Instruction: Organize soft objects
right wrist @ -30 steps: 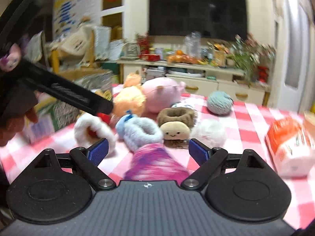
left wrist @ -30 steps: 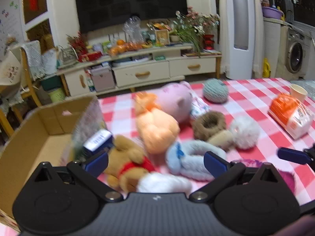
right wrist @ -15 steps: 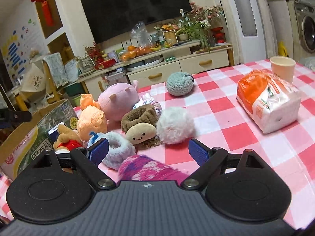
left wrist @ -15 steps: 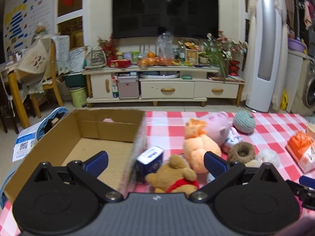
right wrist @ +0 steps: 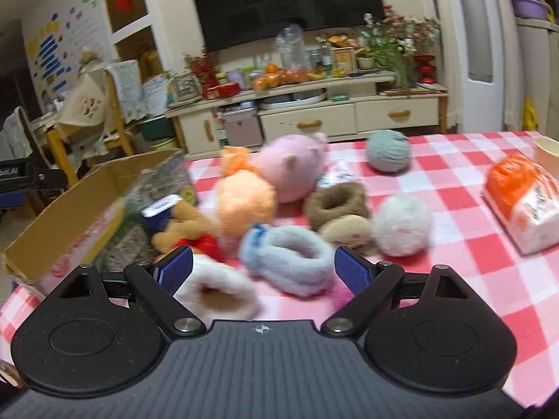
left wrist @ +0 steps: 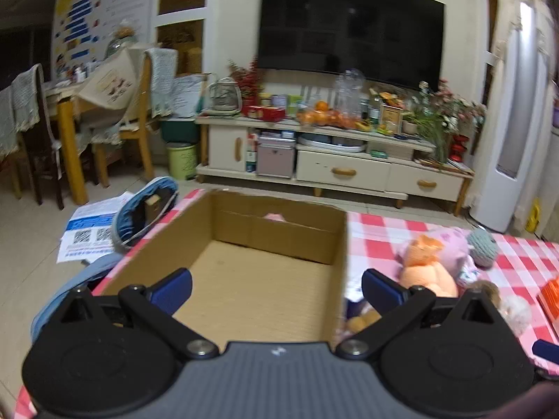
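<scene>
An open cardboard box [left wrist: 335,262] stands at the table's left end, also in the right wrist view [right wrist: 70,216]. My left gripper [left wrist: 276,284] is open and empty, above the box's near edge. Several soft toys lie to the right of the box: an orange plush [right wrist: 244,202], a pink pig [right wrist: 297,167], a brown bear [right wrist: 185,227], a light-blue fluffy ring [right wrist: 290,255], a white fluffy ring [right wrist: 216,289], a brown ring [right wrist: 335,202], a white pom-pom [right wrist: 401,223] and a teal ball [right wrist: 387,150]. My right gripper [right wrist: 263,272] is open and empty, over the two rings.
An orange-and-white tissue pack [right wrist: 524,199] and a paper cup [right wrist: 548,150] sit at the table's right. A small blue box [right wrist: 157,213] leans by the bear. The table has a red-checked cloth [right wrist: 454,181]. A TV cabinet [left wrist: 332,160] and chairs stand beyond.
My left gripper has swung left from the toys to over the cardboard box. My right gripper has shifted left and nearer the fluffy rings; the purple plush has almost left its view.
</scene>
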The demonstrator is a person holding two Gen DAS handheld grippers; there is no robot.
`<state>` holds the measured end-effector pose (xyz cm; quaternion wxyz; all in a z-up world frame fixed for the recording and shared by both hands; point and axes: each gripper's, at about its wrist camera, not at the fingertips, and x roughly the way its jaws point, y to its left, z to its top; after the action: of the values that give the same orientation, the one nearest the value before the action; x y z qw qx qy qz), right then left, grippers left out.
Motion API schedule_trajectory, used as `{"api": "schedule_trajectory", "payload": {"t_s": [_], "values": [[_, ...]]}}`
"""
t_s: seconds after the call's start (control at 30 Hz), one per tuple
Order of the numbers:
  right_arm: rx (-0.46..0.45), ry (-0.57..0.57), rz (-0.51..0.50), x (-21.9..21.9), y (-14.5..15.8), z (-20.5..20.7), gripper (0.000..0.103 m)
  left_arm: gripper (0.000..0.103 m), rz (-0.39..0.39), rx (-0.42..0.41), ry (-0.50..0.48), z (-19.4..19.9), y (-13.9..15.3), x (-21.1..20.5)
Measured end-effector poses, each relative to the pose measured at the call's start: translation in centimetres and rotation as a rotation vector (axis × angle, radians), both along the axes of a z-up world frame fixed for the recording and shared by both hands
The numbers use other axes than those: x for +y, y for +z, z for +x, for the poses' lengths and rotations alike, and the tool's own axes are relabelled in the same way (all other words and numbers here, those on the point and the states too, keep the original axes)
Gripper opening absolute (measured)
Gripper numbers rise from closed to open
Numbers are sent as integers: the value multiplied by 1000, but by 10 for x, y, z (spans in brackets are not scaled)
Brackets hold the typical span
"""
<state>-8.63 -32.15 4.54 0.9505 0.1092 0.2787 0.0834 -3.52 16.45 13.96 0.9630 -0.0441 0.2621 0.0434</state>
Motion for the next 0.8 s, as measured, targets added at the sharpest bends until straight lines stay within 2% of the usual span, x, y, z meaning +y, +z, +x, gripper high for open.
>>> {"api": "schedule_trajectory", "payload": {"t_s": [0.37, 0.8], "values": [[-30, 85, 42, 49, 25, 22, 103, 102, 2, -33, 118, -5, 5, 46], [-65, 166, 57, 77, 35, 31, 103, 102, 10, -33, 156, -6, 1, 68]]}}
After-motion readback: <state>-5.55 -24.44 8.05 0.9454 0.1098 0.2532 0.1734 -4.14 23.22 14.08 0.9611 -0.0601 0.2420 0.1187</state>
